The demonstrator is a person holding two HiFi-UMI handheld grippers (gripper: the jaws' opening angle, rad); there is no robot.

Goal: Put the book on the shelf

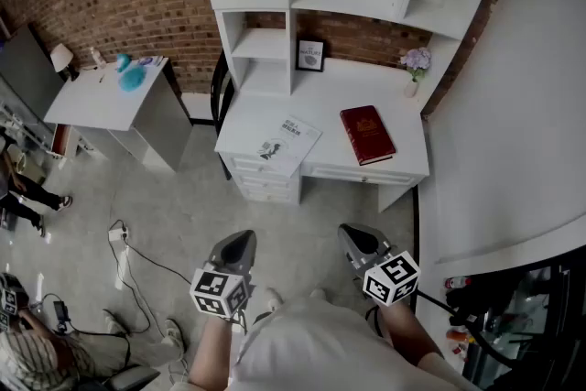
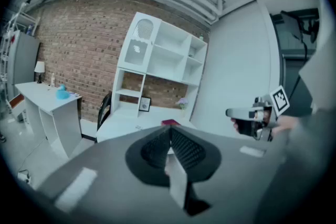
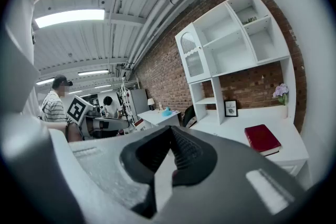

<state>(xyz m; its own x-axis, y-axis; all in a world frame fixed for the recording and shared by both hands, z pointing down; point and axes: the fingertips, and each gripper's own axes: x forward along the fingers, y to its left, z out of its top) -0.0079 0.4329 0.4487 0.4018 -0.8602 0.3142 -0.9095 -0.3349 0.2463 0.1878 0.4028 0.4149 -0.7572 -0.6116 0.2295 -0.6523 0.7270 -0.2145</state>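
Left gripper (image 1: 242, 240) and right gripper (image 1: 353, 235) closed, empty; book (image 1: 367, 134) flat on desk (image 1: 249, 116) between booklet (image 1: 286, 140) and vase (image 1: 412, 88)

legible text: none | framed picture (image 1: 310, 55): print too small | paper sheet (image 1: 284, 139): print blurred

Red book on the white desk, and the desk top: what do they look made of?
Dark red hardcover book: stiff board cover, likely leatherette or cloth, low sheen, faint emblem at its centre; pale page edges show in the right gripper view. White desk: probably painted wood or laminate, smooth matte, uniform white, no grain visible.
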